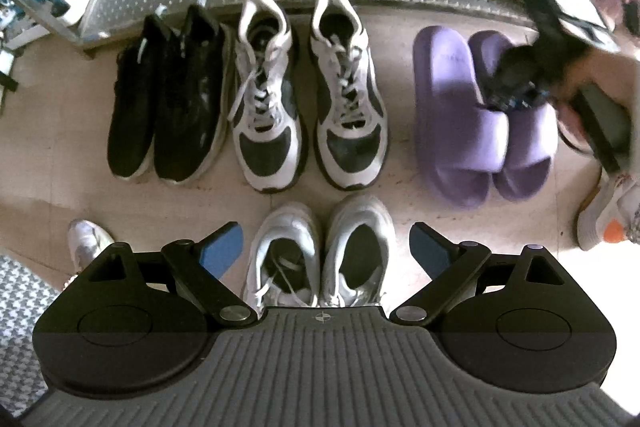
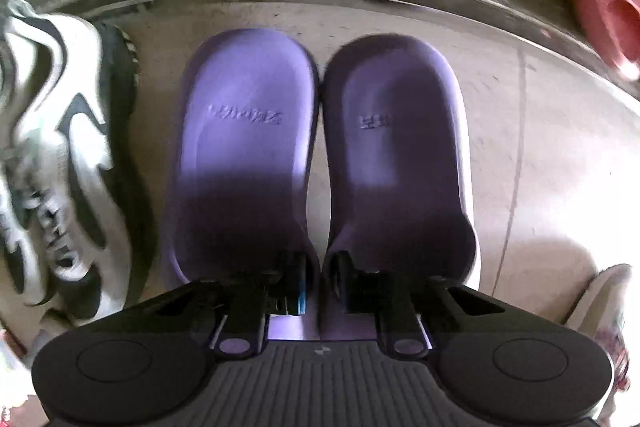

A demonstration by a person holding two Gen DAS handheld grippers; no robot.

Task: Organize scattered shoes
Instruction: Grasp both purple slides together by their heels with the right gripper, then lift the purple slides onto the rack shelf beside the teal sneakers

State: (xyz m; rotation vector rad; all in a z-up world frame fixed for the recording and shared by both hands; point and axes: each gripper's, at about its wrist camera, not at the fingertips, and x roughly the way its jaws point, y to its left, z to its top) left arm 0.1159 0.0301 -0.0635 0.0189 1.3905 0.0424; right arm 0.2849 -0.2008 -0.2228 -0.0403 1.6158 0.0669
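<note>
Presently, the right gripper points down over the purple slippers, its jaws clamped on their touching inner walls at the strap end. They stand side by side on the floor, right of the white-and-black sneakers. Jaws of the left gripper are wide apart above the grey sneakers, holding nothing.
</note>
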